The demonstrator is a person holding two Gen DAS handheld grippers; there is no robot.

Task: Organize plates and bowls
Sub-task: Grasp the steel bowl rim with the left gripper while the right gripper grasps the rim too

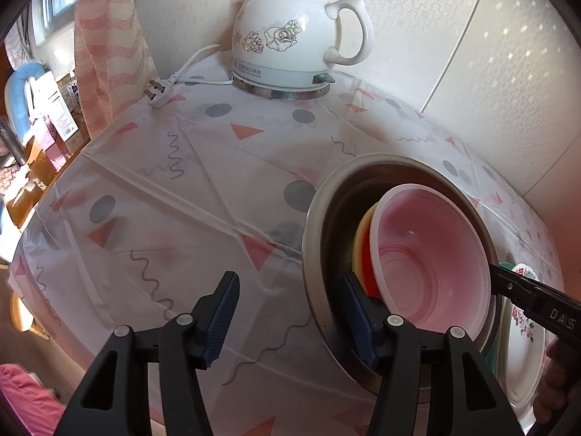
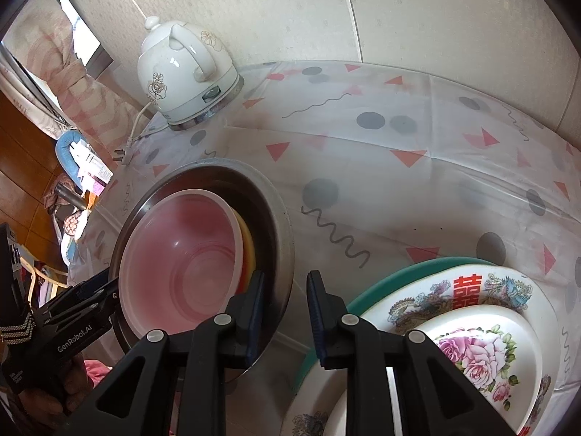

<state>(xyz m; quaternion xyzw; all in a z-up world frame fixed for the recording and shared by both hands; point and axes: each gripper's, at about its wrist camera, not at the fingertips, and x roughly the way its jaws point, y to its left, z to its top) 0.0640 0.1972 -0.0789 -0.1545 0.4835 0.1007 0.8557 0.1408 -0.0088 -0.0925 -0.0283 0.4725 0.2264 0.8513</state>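
Pink translucent plastic bowl (image 1: 432,261) sits nested on a yellow and a red bowl inside a wide steel basin (image 1: 319,225), on the patterned plastic tablecloth (image 1: 174,189). Left gripper (image 1: 294,321): jaws spread, astride the basin's rim, nothing pinched. Right gripper (image 2: 285,314): jaws slightly apart, empty, between basin and stacked floral plates (image 2: 483,356). Farther back, white ceramic kettle (image 1: 290,36) against papered wall.
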